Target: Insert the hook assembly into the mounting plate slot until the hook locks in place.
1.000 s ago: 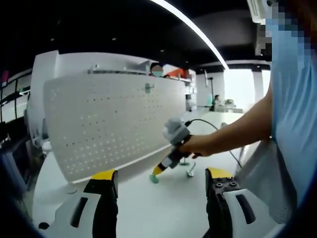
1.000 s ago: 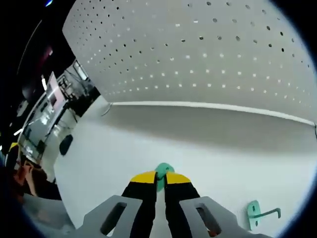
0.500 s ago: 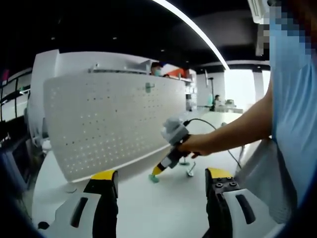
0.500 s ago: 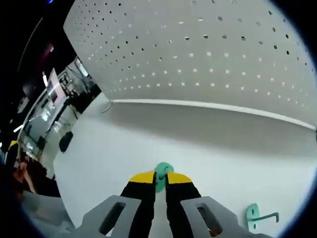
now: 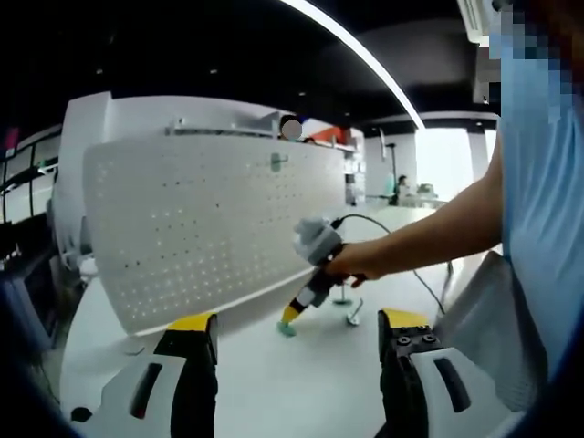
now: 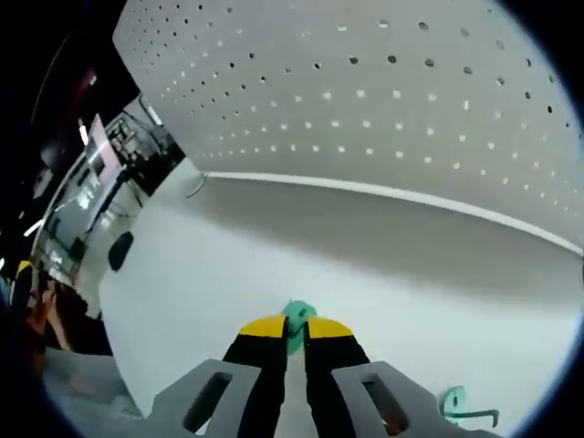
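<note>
A white perforated mounting plate [image 5: 210, 224] [image 6: 383, 100] stands upright on the white table. In the right gripper view my right gripper [image 6: 294, 330] is shut on a teal hook [image 6: 297, 321], whose tip sticks out past the yellow jaw tips, just above the table. A second teal hook [image 6: 465, 408] lies on the table at lower right. In the left gripper view the right gripper [image 5: 290, 316], held by a person's hand, touches the teal hook [image 5: 286, 329] near the plate's foot. My left gripper [image 5: 297, 330] is open with nothing between its jaws. Another teal hook [image 5: 276, 162] hangs high on the plate.
A metal hook [image 5: 351, 317] lies on the table beside the held one. A person's arm and light blue shirt [image 5: 538, 228] stand at the right. A dark round object [image 6: 119, 250] sits on the table far left. Office desks lie beyond.
The right gripper with the teal hook has drifted slightly left; the loose teal hook has slid toward the lower edge of the right gripper view. The left gripper stays put.
</note>
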